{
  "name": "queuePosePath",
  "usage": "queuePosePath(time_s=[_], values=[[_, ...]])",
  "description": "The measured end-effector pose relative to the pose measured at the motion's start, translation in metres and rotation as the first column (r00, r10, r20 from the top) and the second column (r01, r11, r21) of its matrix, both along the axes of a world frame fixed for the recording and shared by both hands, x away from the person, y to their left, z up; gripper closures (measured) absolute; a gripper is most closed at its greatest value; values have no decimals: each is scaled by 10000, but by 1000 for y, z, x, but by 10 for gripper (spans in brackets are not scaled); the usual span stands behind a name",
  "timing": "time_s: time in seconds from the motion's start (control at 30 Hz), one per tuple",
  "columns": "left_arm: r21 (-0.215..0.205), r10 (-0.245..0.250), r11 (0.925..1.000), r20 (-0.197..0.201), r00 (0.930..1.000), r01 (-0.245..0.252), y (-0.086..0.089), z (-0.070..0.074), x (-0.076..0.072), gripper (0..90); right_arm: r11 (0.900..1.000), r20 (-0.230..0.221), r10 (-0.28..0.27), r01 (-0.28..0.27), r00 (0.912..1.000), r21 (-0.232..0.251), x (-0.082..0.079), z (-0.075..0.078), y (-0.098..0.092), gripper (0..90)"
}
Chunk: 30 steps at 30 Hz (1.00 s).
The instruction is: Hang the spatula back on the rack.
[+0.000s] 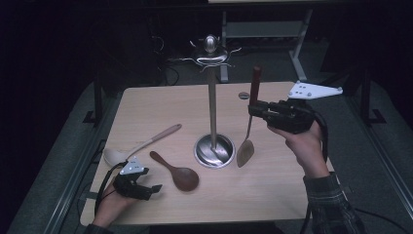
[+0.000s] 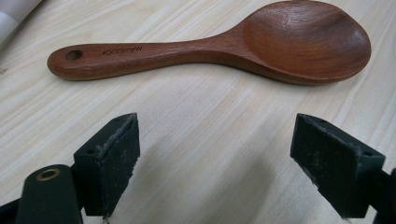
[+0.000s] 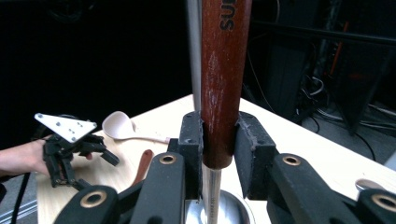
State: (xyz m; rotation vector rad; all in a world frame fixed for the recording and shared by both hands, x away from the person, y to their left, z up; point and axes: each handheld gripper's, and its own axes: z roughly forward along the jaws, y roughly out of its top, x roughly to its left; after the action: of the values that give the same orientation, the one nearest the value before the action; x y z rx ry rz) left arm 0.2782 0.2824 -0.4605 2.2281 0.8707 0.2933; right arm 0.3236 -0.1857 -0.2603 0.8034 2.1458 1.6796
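- Gripping a spatula (image 1: pixel 250 124) by its reddish-brown wooden handle, the right tool (image 1: pixel 251 110) is clenched on it; in the right gripper view both pads press the handle (image 3: pixel 220 93) just above where it meets the metal shank.
- The spatula hangs upright from the right tool, handle end above the jaws, its flat blade (image 1: pixel 245 152) below them, close over the bench (image 1: pixel 272 190).
- Just past the right tool stands a metal utensil stand (image 1: pixel 213 105): a thin pole on a round base, with curled hooks at the top. The blade hangs just beside that base.
- The left tool (image 1: pixel 155 187) rests low on the bench, jaws wide apart and released; the left gripper view shows bare wood between its pads (image 2: pixel 116 161).
- A dark wooden rice spoon (image 2: pixel 219 44) lies flat just ahead of the left tool, untouched, its bowl toward the stand.
- A pale ladle (image 1: pixel 139 146) lies beyond the rice spoon, farther from the left tool.
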Motion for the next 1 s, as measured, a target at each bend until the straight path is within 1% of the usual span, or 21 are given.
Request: queuePosePath(time_s=[0.1,0.2,0.37,0.47,0.57,0.67,0.7,0.73,0.83,1.0], values=[[-53,73,10000,-39,10000,-73,0,0,-1,154,9998,128,201,-201,9997,-3,1,6,5,731],[19,108,9999,-43,9999,-108,3,-1,-3,154,9993,224,375,-375,9990,-12,0,12,10,731],[-18,262,9997,-71,9996,-262,7,-1,-8,154,9980,301,622,-623,9976,38,2,20,17,731],[68,304,9995,-66,9995,-303,9,-1,-11,154,9971,376,765,-765,9964,-5,3,23,22,730],[53,418,9991,-93,9991,-417,11,-1,-14,154,9961,398,877,-877,9954,7,5,25,26,730],[89,466,9989,-28,9989,-465,13,-1,-16,154,9951,447,988,-989,9941,-1,6,25,29,730],[41,540,9985,-45,9985,-539,14,-1,-17,154,9949,472,1010,-1012,9938,15,7,25,30,730],[90,542,9985,-45,9985,-542,15,-1,-17,154,9947,452,1030,-1031,9937,4,7,25,31,730],[41,619,9981,-37,9981,-619,16,-1,-19,154,9946,467,1036,-1036,9935,-16,9,25,32,730],[82,678,9977,-48,9977,-678,18,-1,-21,154,9946,393,1041,-1040,9938,-49,12,23,35,730]])
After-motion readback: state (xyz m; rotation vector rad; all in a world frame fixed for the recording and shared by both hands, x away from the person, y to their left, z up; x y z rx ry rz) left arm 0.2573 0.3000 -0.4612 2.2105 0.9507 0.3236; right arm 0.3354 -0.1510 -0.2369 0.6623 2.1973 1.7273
